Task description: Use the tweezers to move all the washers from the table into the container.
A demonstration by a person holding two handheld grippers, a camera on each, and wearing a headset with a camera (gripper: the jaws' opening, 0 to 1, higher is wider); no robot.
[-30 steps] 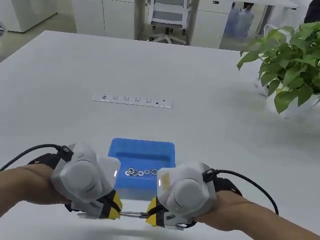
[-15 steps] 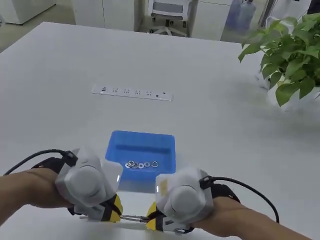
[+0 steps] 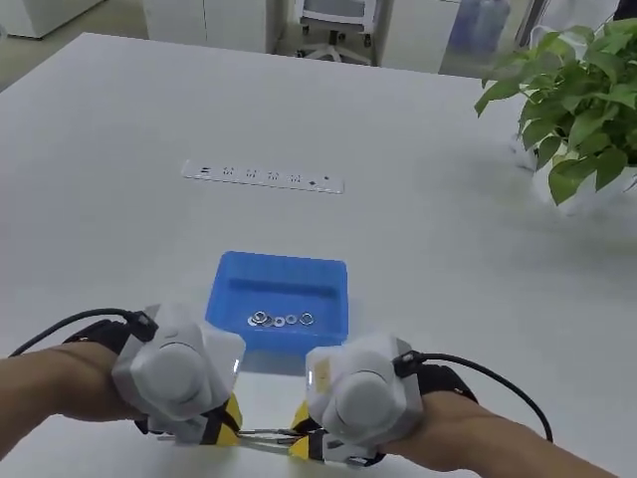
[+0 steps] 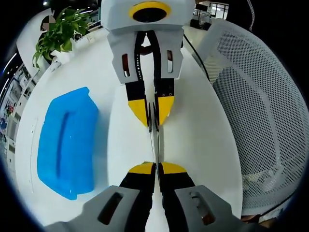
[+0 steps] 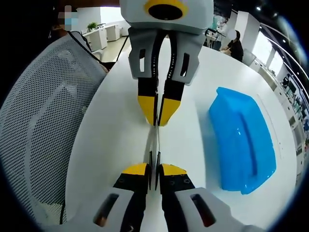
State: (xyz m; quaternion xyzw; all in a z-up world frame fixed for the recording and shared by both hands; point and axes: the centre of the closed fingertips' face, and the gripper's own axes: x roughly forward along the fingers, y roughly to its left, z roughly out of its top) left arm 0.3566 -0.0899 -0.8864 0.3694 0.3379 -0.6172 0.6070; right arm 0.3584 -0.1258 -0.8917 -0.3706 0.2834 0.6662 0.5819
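While your left gripper (image 3: 227,426) and right gripper (image 3: 304,438) both clench the thin metal tweezers (image 3: 264,434), their length spans jaws to jaws, blue plastic container (image 3: 284,284) off sideways.

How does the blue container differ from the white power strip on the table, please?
The blue container is a broad, open tray holding washers; the power strip is a thin white bar. The container lies nearer the camera, the power strip farther off. Both rest flat on the table.

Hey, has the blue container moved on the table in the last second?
No. The blue container keeps its spot just this side of the power strip; only the camera shifted.
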